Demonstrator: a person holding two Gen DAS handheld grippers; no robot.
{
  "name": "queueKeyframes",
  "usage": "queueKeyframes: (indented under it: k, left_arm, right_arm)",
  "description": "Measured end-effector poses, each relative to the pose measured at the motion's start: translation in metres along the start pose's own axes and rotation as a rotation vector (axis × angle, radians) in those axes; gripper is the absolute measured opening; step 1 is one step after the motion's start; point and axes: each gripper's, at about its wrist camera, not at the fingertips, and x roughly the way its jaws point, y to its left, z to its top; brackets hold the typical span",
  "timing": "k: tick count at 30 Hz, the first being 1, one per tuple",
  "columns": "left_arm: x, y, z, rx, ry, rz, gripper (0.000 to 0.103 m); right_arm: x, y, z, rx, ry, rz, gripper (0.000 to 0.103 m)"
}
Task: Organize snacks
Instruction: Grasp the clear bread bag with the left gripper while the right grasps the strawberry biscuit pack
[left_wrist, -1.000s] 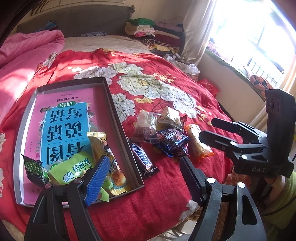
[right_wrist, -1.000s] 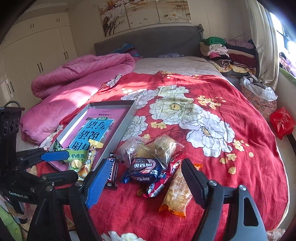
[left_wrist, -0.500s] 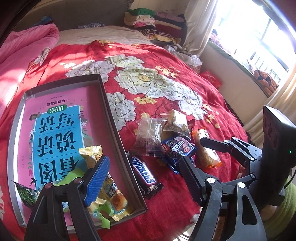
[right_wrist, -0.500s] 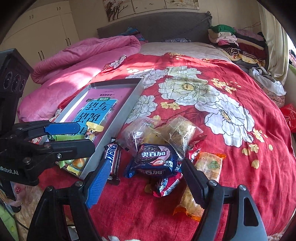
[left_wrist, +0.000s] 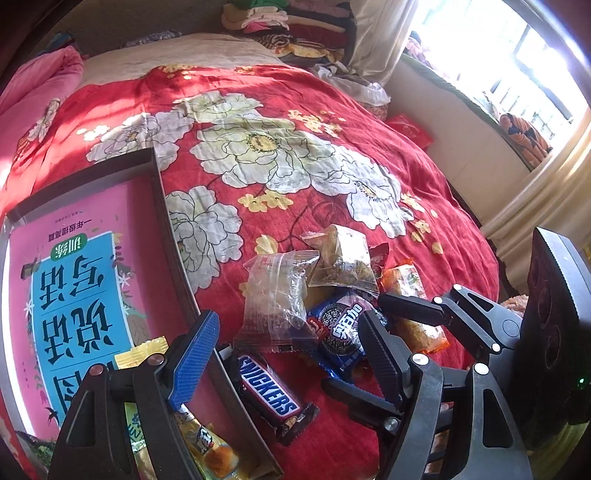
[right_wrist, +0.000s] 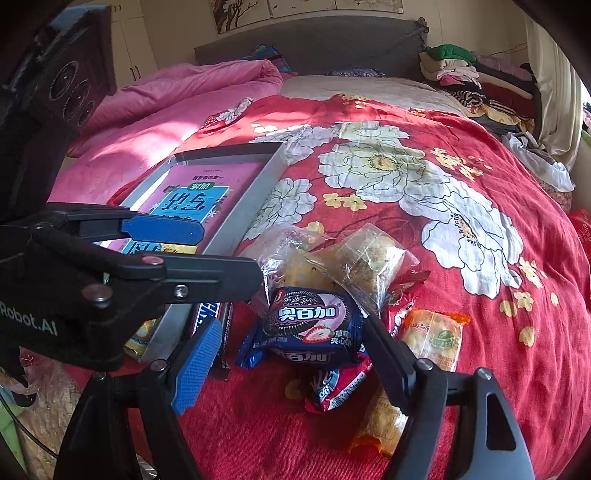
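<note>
The Snickers (left_wrist: 269, 393) lies on the red bedspread (left_wrist: 295, 110) just beside the tray's (left_wrist: 173, 236) right wall, nearest of the loose snacks. Further from the tray sits the heap: a clear pack (left_wrist: 277, 299) just beside the Snickers, the blue cookie pack (right_wrist: 314, 325) leaning on it, a second clear pack (right_wrist: 373, 258) behind, a red wrapper (right_wrist: 338, 380) partly under the cookies, and an orange-ended cake pack (right_wrist: 428, 336) on the far side. Inside the tray, at its near end, a yellow snack (left_wrist: 207, 443) already rests on the pink book cover that lines the floor.

The left gripper (left_wrist: 284, 354) hangs over the Snickers with its fingers wide apart and nothing between them. The right gripper (right_wrist: 284, 354) is likewise wide open and empty, poised over the cookie pack.

The step looks like picking the next loose snacks for the tray. The Snickers lies roughly along the tray wall, so the left fingers should straddle its narrow width, one finger slipping between bar and wall without knocking the tray. The cookie pack is puffy and slick; the right fingers should close across its middle, low enough to catch the pack, not the red wrapper below. The two grippers are near each other here, so they are better lifted one at a time.
</note>
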Motion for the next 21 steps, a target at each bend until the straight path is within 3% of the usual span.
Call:
queueKeyframes:
  k: [9, 13, 21]
  left_arm:
    - [0.021, -0.002, 0.013, 0.034, 0.074, 0.030, 0.063]
    - [0.027, -0.002, 0.017, 0.034, 0.092, 0.026, 0.062]
    - [0.047, 0.006, 0.021, -0.014, 0.138, 0.011, 0.059]
  right_arm:
    - [0.013, -0.006, 0.000, 0.011, 0.027, -0.002, 0.070]
    - [0.019, 0.000, 0.000, -0.031, 0.039, -0.026, 0.069]
    - [0.027, 0.003, -0.002, -0.057, 0.059, -0.021, 0.057]
